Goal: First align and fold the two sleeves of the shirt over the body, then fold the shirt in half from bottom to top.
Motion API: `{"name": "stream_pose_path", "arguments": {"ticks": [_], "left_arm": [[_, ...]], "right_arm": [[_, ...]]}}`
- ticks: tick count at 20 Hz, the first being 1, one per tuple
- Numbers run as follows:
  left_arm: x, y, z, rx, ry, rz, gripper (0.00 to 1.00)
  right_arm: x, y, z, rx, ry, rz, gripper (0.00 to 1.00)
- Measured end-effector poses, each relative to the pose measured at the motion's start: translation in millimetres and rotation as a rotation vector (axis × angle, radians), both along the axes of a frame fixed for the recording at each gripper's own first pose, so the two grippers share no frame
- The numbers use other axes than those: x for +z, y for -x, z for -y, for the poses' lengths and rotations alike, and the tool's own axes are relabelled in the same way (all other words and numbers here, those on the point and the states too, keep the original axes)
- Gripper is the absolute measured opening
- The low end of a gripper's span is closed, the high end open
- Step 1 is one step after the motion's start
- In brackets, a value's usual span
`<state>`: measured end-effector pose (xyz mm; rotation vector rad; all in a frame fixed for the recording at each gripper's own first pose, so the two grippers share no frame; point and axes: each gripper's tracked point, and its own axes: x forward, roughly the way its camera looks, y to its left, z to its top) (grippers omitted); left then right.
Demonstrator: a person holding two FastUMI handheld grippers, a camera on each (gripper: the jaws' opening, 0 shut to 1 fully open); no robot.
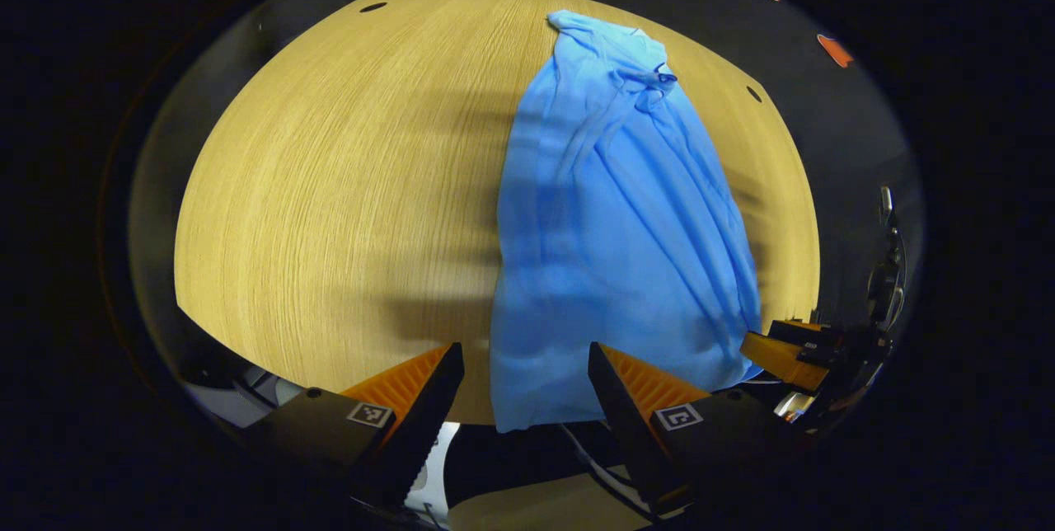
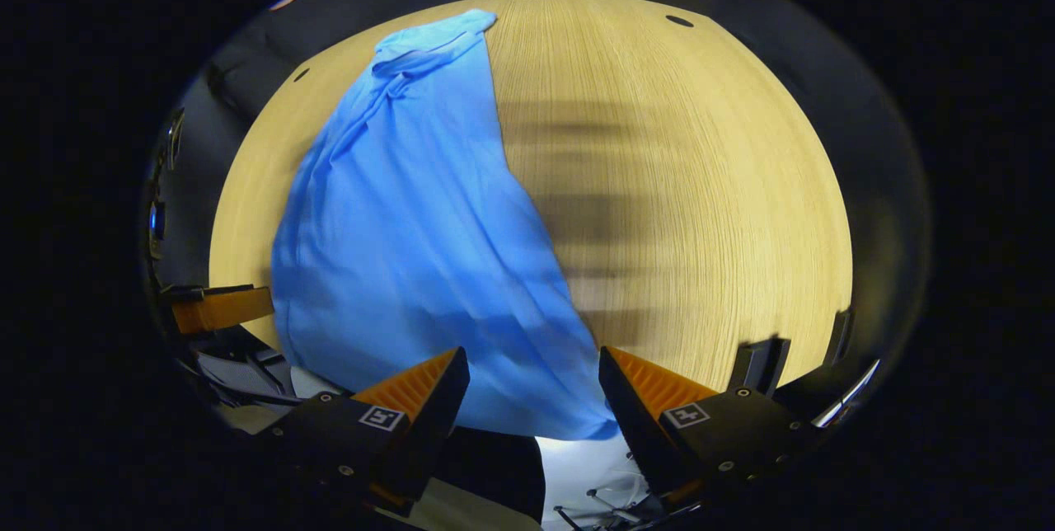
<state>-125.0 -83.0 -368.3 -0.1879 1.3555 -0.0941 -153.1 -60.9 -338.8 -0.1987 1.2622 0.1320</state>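
Currently we see the blue shirt lying lengthwise on the wooden table, narrowed into a long strip with its sleeves folded in over the body. Its collar end sits toward the far edge; its hem hangs slightly over the near edge.

Left gripper: jaws spread wide, nothing between them, positioned at the near edge with the hem's left corner in the gap ahead of the fingers. No contact that we can confirm.

Right gripper: jaws also spread, empty, lined up at the near edge on the hem's right corner. In the left gripper view we see it at the table's near right corner, just beside the shirt.

Striped shadows fall across the bare wood beside the shirt.
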Motion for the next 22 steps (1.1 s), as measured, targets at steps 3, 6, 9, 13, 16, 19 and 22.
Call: {"name": "stream_pose_path", "arguments": {"ticks": [3, 6, 9, 13, 16, 19, 22], "left_arm": [[-11, 18, 3, -0.008, -0.008, -0.034, 0.99], [-24, 28, 2, -0.018, -0.035, -0.052, 0.99], [-31, 33, 0, -0.022, -0.061, -0.066, 0.99], [-41, 38, -1, -0.035, -0.099, -0.078, 0.99], [-42, 38, -2, -0.055, -0.137, -0.078, 0.98], [-43, 40, -6, -0.055, -0.167, -0.073, 0.89], [-44, 37, -4, -0.053, -0.163, -0.080, 0.88]], "right_arm": [[-16, 24, 5, -0.004, 0.013, -0.053, 0.98], [-22, 28, 4, 0.000, 0.029, -0.052, 0.98], [-27, 26, 6, 0.001, 0.055, -0.043, 0.98], [-28, 25, 8, 0.000, 0.095, -0.027, 0.96], [-29, 25, 6, -0.018, 0.099, -0.031, 0.96], [-28, 24, 6, -0.001, 0.106, -0.044, 0.98], [-28, 25, 6, -0.015, 0.107, -0.060, 0.98]]}}
